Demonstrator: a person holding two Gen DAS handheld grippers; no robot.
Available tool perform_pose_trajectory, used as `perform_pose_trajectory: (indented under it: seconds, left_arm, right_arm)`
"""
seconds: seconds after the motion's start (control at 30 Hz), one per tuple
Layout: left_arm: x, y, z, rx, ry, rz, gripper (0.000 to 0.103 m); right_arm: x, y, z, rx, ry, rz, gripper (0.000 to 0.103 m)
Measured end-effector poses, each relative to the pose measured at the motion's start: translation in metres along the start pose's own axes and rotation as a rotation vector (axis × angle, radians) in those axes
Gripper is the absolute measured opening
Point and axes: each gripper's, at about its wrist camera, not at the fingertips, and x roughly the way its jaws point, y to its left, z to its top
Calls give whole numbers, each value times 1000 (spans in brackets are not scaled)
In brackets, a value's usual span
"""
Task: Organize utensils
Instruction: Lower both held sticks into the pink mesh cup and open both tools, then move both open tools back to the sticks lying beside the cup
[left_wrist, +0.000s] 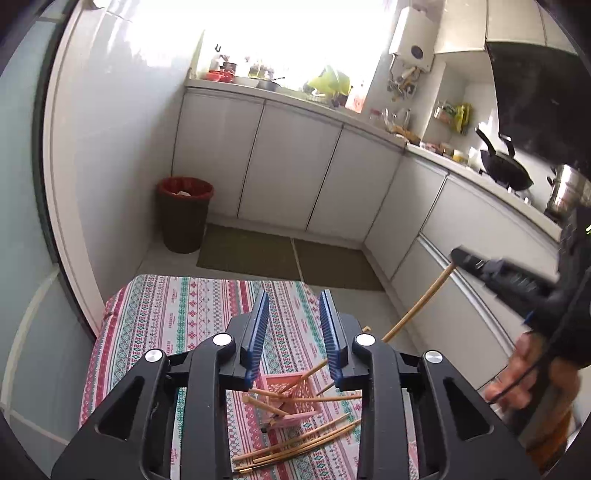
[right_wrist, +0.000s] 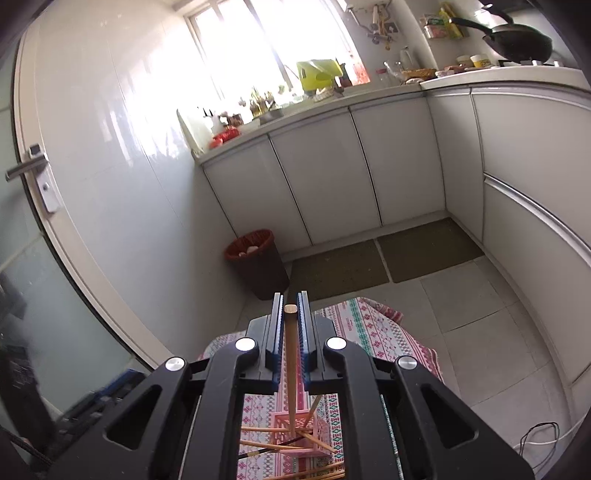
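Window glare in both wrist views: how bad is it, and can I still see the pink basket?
Left wrist view: the window is blown out white, washing out the counter below it; the pink basket is evenly lit, partly hidden by the left claw. Right wrist view: milder glare, window bars readable; the basket shows under the right claw, clamped on a chopstick. Fisheye bends the cabinets.

We see a brown bin (left_wrist: 183, 214) w/ red liner by the white wall, two dark floor mats (left_wrist: 288, 258) in front of white cabinets (left_wrist: 291, 166). A black wok (left_wrist: 506, 170) sits on the counter at right, a yellow-green container (right_wrist: 317, 75) near the window (right_wrist: 273, 40). Door handle (right_wrist: 27, 168) at left.
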Motion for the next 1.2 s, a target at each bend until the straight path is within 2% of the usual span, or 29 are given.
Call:
perform_pose_trajectory:
  seconds: [0.37,0.43,0.5,0.57,0.73,0.87,1.03,1.1,1.2]
  left_arm:
    - [13,13,2,-31,40,23,31]
    - [13,16,2,-36,42,27,32]
    - [12,16,2,-41,41,32,34]
    - [11,14,1,-36,38,35,35]
    - [6,6,-2,-22,37,46,39]
    - [0,-4,-8,-6,39,55,48]
    - [-6,-18,-21,28,53,66,61]
    - [-7,-23,-26,38,60,73,63]
    - [-10,-27,-37,41,73,73,67]
  right_arm:
    - [59,11,-17,-30,95,-20,9]
    - [64,12,-18,-29,109,-15,17]
    - [60,14,-18,-32,99,-13,30]
    - [52,14,-19,-46,85,-29,34]
    - [34,15,-24,-74,74,-76,34]
    - [16,14,-37,-93,79,-104,36]
    - [-1,13,-57,-106,101,-119,50]
    - [-8,11,-63,-105,111,-120,60]
    - [-20,8,-73,-98,113,-130,69]
